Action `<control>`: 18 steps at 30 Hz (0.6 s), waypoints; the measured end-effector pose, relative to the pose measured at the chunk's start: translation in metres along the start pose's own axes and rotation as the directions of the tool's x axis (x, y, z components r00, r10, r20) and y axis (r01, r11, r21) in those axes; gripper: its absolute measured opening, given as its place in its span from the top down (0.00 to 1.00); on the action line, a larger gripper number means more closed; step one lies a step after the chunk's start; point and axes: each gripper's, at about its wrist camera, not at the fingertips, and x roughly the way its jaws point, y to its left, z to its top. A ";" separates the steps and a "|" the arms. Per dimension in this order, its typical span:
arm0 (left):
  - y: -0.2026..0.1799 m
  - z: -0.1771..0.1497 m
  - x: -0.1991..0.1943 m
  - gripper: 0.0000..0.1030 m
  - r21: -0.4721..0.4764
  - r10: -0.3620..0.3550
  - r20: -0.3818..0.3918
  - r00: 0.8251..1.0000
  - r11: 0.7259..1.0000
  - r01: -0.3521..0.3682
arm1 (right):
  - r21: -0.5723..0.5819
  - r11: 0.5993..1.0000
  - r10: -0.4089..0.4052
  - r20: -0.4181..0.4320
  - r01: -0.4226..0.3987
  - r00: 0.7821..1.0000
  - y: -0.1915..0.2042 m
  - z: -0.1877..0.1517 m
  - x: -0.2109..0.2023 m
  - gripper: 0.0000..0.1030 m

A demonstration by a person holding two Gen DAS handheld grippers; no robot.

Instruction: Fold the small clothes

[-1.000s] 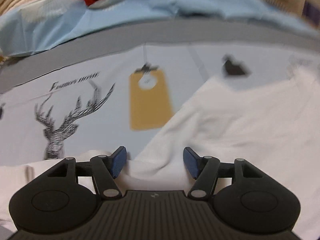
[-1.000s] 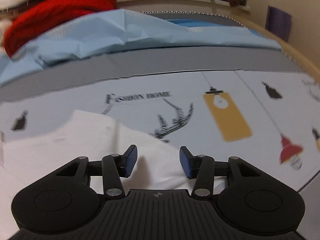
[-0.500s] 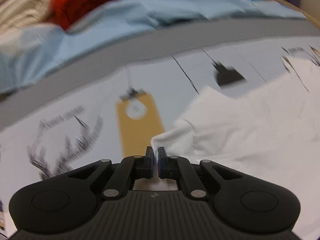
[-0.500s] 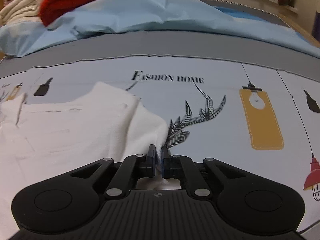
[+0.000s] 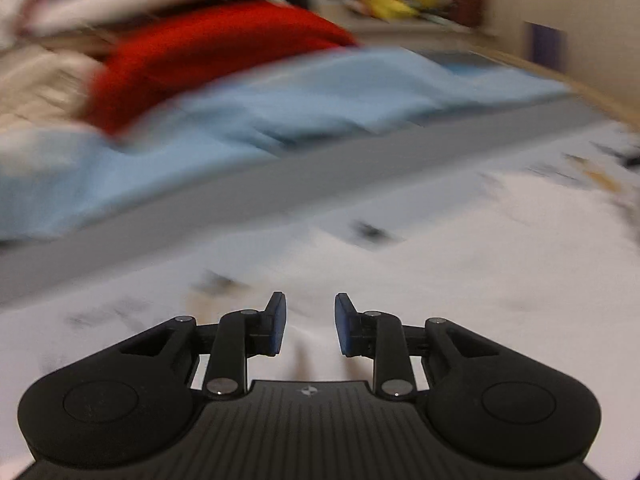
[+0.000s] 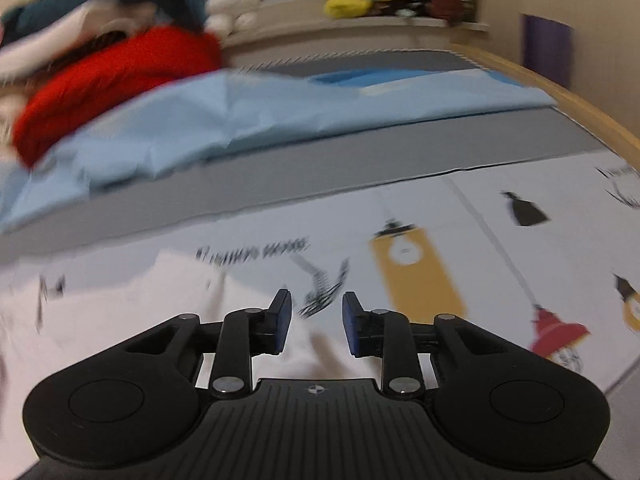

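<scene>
While both grippers — left (image 5: 308, 322), right (image 6: 316, 322) — gape, white garment (image 6: 120, 320) lies beneath

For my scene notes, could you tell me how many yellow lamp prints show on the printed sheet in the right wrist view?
2: a large yellow lamp print just ahead of the tool, and another cut off at the right edge. More may lie out of view.

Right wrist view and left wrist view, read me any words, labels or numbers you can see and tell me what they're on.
Printed line on the patterned sheet, above the deer drawing: motion-blurred, not readable.
Lettering at the sheet's far right edge: cut off, unreadable.
Left wrist view: blurred throughout, no text readable.
No numbers or brand labels visible.
</scene>
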 end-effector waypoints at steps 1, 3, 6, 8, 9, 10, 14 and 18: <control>-0.005 -0.006 0.002 0.72 0.005 -0.075 -0.039 0.996 0.997 0.075 | 0.031 1.000 0.000 0.011 0.000 1.000 -0.010 0.003 -0.008 0.68; -0.015 -0.023 0.013 0.72 0.042 -0.164 -0.114 0.980 0.985 0.170 | 0.085 0.996 -0.016 0.036 0.013 0.999 -0.030 0.008 -0.025 0.63; -0.021 -0.044 0.022 0.70 0.058 -0.146 -0.232 0.962 0.985 0.164 | 0.132 0.990 -0.054 0.037 0.049 0.998 -0.057 0.007 -0.048 0.60; -0.017 -0.041 0.022 0.70 -0.026 -0.114 -0.298 0.948 0.993 0.111 | 0.176 0.983 -0.054 0.000 0.053 0.999 -0.074 -0.001 -0.059 0.58; -0.018 -0.040 0.020 0.69 -0.046 -0.089 -0.315 0.945 0.996 0.079 | 0.201 0.978 -0.050 -0.029 0.055 0.998 -0.081 -0.008 -0.064 0.58; -0.022 -0.041 0.017 0.69 -0.046 -0.059 -0.339 0.939 0.998 0.047 | 0.226 0.972 -0.047 -0.059 0.059 0.997 -0.087 -0.015 -0.067 0.55; -0.036 -0.035 -0.017 0.69 -0.040 0.032 -0.346 0.938 0.998 -0.048 | 0.281 0.958 0.008 -0.244 0.062 0.970 -0.098 -0.054 -0.071 0.50; -0.042 -0.022 -0.085 0.67 -0.122 0.009 -0.221 0.975 0.992 -0.036 | 0.261 0.963 0.042 -0.379 0.063 0.924 -0.093 -0.089 -0.058 0.49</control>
